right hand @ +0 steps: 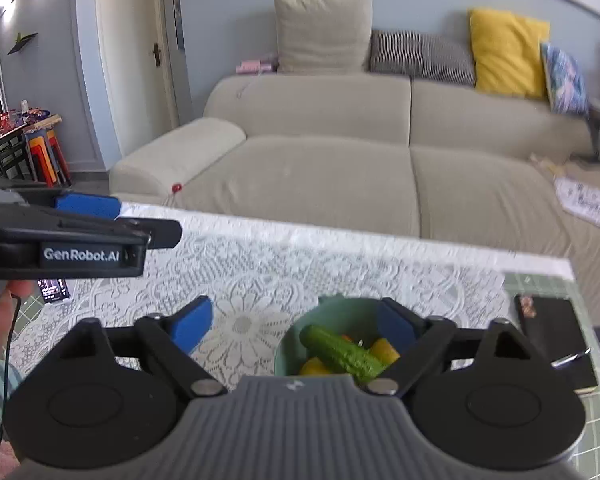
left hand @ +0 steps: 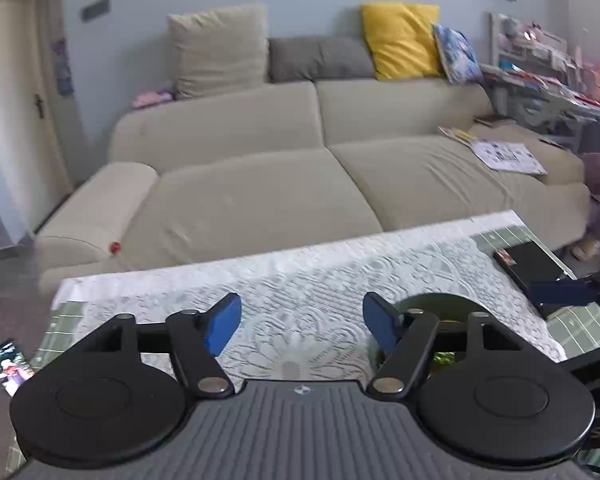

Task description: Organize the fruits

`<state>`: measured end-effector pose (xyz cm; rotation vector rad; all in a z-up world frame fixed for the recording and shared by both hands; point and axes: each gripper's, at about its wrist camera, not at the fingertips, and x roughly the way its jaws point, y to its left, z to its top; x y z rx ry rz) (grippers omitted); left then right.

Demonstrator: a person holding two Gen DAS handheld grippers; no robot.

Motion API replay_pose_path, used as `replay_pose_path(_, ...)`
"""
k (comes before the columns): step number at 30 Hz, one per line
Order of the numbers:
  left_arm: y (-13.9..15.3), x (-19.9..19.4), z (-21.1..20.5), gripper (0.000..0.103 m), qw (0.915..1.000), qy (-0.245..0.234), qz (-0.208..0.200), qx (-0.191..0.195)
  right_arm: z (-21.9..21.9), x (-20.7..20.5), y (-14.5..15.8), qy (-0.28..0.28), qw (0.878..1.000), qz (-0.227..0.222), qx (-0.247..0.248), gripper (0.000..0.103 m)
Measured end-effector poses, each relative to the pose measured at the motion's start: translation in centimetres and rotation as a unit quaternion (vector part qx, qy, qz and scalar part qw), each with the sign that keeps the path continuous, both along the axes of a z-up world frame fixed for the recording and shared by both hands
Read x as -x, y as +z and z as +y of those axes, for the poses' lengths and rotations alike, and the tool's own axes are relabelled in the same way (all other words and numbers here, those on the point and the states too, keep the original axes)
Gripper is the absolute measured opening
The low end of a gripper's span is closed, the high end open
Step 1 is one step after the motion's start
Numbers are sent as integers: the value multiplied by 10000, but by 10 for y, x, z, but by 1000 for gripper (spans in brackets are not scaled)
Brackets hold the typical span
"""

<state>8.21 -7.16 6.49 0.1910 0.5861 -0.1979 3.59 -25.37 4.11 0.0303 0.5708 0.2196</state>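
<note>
Beige sofa (right hand: 340, 168) sits beyond both grippers, past the desk (right hand: 300, 264) with its lace cover. Green bowl (right hand: 332, 312) is under the right gripper (right hand: 296, 330), near its right finger, holding a cucumber (right hand: 340, 350) and yellow fruit (right hand: 386, 350). Left gripper (left hand: 302, 326) and right gripper are both released, nothing between the jaws.

Beige sofa (right hand: 340, 168) with yellow cushion (right hand: 508, 52) behind lace tablecloth (right hand: 300, 264).
</note>
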Motion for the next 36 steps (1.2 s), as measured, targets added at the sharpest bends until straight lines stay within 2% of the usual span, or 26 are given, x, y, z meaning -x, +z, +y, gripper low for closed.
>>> replay_pose_path(2, -2, 8, 3, 87, 9998, 141, -130, -25, 4, 11, 4, -68, 9999, -140, 22, 94)
replay_pose_path(7, -13, 26, 7, 87, 9990, 204, -331, -202, 10, 27, -2, -280, 9992, -275, -66, 99)
replay_pose_path(12, -23, 36, 19, 89, 9993, 349, -159, -3, 19, 36, -18, -432, 9987, -244, -101, 99)
replay_pose_path(18, -42, 41, 26, 90, 9982, 567, 166, -29, 28, 42, -39, -512, 9985, -144, 113, 99)
replay_pose_path(24, -64, 43, 30, 90, 9960, 661, 597, -17, 28, 42, -64, -493, 9985, 210, 130, 99)
replay_pose_path(28, -81, 43, 28, 90, 9936, 689, 884, -154, 22, 35, -80, -585, 9965, 596, 7, 99)
replay_pose_path(31, -89, 41, 30, 90, 9904, 747, 1157, -120, 17, 29, -89, -678, 9937, 892, -88, 99)
replay_pose_path(36, -94, 40, 29, 90, 9877, 807, 1330, -162, 16, 26, -95, -754, 9911, 1092, -55, 99)
